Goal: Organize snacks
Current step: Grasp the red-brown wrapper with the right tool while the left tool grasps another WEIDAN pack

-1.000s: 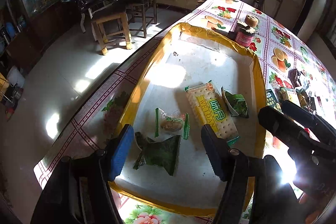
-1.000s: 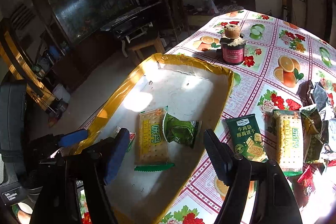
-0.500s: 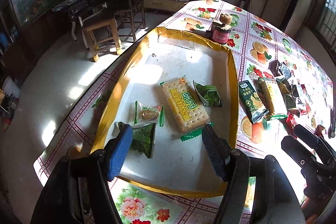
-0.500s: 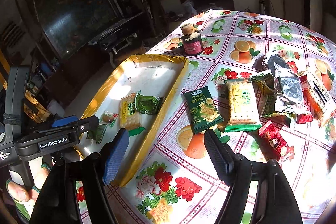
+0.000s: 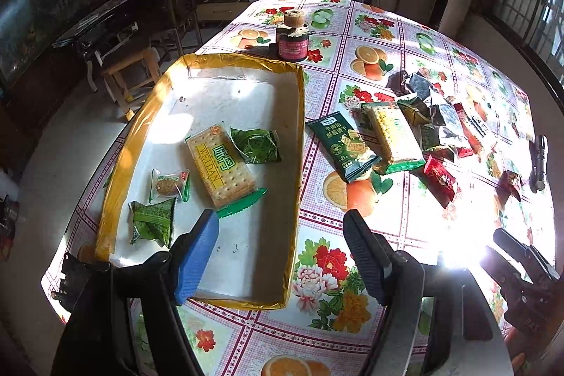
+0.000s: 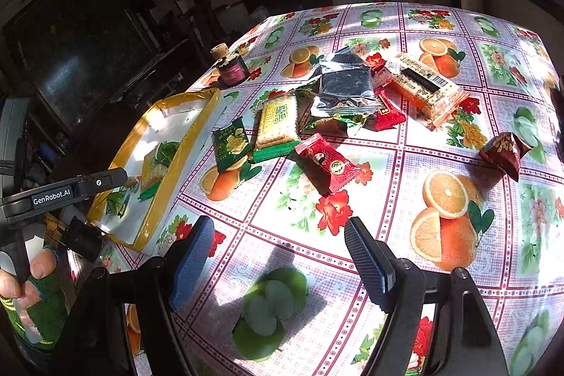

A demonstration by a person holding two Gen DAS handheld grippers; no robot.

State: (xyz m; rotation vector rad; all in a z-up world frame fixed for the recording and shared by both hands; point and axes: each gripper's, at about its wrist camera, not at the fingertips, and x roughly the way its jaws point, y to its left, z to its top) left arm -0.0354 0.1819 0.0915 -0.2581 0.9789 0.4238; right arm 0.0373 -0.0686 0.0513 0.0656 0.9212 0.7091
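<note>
Blue-padded and empty, the left tool [image 5: 280, 247] hangs over the near corner of the tray [image 5: 299, 143], jaws a fair way apart and just been widening, nothing between them. The right tool [image 6: 278, 256] is empty too, jaws wide, poised above bare flowered cloth on the surface [image 6: 405, 171], short of the loose snacks. So we're between pickups, I'd say: both tools free and heading for the pile.

Four snacks already lie in the tray: the long cracker pack [image 5: 221, 164], two green packets and a small clear-wrapped biscuit. Outside it, the dark green biscuit packet [image 6: 231, 143] and a second cracker pack [image 6: 278, 122] lie just beside the tray's rim, then the red candy packet [image 6: 326, 162], nearest the right tool, with silver and orange packs behind.

Next call, as I read it: right tool forward and down, straddle that red packet across its narrow width, close gently, since the wrapper looks slippery and crinkly.
</note>
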